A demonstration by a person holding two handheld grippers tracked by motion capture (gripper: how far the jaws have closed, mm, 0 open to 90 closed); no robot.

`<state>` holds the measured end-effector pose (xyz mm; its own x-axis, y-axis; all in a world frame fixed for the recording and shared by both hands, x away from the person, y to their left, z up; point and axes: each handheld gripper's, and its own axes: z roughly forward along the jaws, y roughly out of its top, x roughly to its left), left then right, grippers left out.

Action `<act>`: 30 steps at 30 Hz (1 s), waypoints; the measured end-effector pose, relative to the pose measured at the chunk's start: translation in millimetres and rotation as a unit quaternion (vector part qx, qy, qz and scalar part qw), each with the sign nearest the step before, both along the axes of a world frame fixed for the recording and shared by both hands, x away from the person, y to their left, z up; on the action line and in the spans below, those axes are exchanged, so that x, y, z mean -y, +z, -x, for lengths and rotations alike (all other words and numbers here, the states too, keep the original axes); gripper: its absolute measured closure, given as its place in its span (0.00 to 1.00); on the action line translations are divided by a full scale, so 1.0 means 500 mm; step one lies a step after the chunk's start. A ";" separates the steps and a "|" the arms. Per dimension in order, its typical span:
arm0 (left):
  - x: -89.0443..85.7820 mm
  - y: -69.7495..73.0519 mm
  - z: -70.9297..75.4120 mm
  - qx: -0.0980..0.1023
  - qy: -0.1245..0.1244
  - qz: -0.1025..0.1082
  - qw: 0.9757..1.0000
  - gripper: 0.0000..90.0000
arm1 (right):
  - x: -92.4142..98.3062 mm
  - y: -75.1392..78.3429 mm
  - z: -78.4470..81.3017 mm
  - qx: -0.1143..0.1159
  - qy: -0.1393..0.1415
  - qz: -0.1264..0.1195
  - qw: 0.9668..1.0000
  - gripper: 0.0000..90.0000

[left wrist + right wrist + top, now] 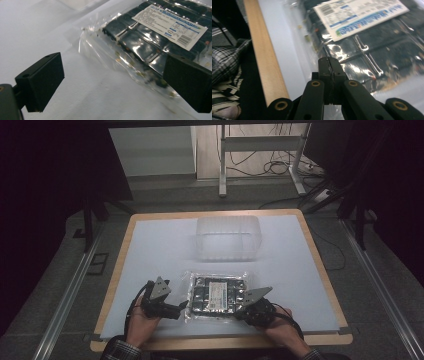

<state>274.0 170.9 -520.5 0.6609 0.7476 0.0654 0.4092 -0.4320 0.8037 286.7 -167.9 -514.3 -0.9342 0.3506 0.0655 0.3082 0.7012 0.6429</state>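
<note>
A clear plastic bag [216, 292] holding a black compartment tray with a white printed label lies flat near the table's front edge. My left gripper [182, 309] sits at the bag's lower left corner. In the left gripper view it is open [112, 82], and the crinkled edge of the bag [140, 42] lies between and beyond the jaws. My right gripper [239, 310] is at the bag's lower right corner. In the right gripper view its jaws [329, 65] are pressed together at the edge of the bag [367, 37], apparently pinching the film.
A clear plastic container [228, 237] stands at the back middle of the white table top [160, 250]. The wooden front edge [264, 57] runs just beside the right gripper, with a plaid sleeve [227, 62] past it.
</note>
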 end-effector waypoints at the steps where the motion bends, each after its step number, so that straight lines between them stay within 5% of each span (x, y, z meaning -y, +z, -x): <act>1: 0.000 0.000 0.000 0.001 0.001 0.002 1.000 0.04 | 0.002 0.000 -0.003 0.001 -0.003 0.001 1.000 0.99; 23: -0.003 0.002 0.001 0.005 0.007 0.008 1.000 0.04 | 0.043 0.000 -0.046 0.020 -0.071 0.007 0.997 0.99; 30: -0.003 0.002 0.001 0.005 0.007 0.008 1.000 0.05 | 0.039 0.008 -0.040 0.015 -0.066 -0.003 0.998 0.95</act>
